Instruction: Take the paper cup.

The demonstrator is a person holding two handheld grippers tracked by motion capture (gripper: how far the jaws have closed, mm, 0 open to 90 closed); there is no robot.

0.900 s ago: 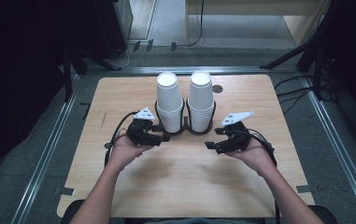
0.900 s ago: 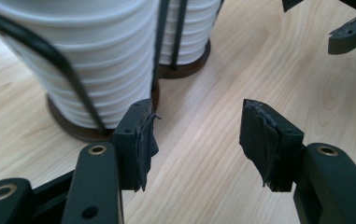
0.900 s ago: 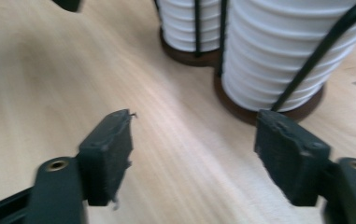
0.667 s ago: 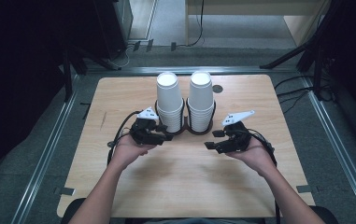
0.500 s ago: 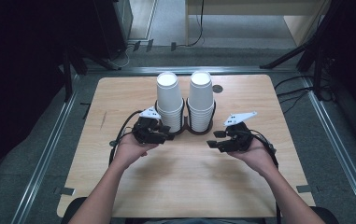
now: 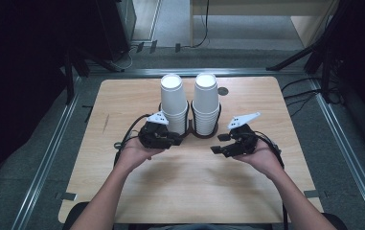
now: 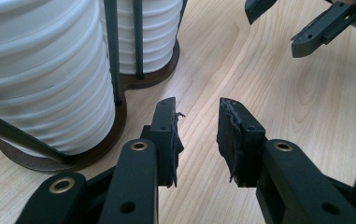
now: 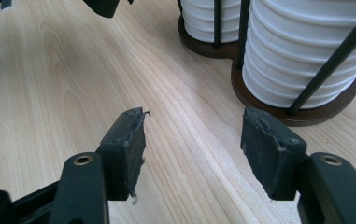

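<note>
— Why are both your hands parked so low in front of the cups?

— I'm getting lined up. My left tongs (image 6: 174, 142) sit just off the foot of the left stack of cups (image 6: 174, 103), with the stack close on their outer side and a little ahead. My right tongs (image 6: 218, 143) mirror that, with the right stack of cups (image 6: 205, 100) just beyond their far jaw. The two pairs point in at each other across a bare strip of table (image 6: 185, 187)

— Are you holding anything yet?

— No. Both pairs stand apart with only wood grain showing between the pads, and neither touches a cup. On the left the gap is fairly narrow. On the right it looks wider

— Why come in from the side and not from above?

— The cups sit upside down, nested tight, inside a stand (image 7: 152, 77) with thin dark rods (image 7: 111, 51) running up around each stack. I reckon a jaw has to slip between those rods to reach a cup wall, so staying low and level gives me a look at the gaps first

— And why the two stacks side by side?

— The stand is one brown base with two rings, so the stacks are touching or nearly so, between my two hands. Each hand then has its own stack within reach

— What's the snag, do you think?

— The left gap seems too small for a whole cup, so I'd judge it has to widen, or else pinch just a rim. A rod could also catch a jaw
</note>
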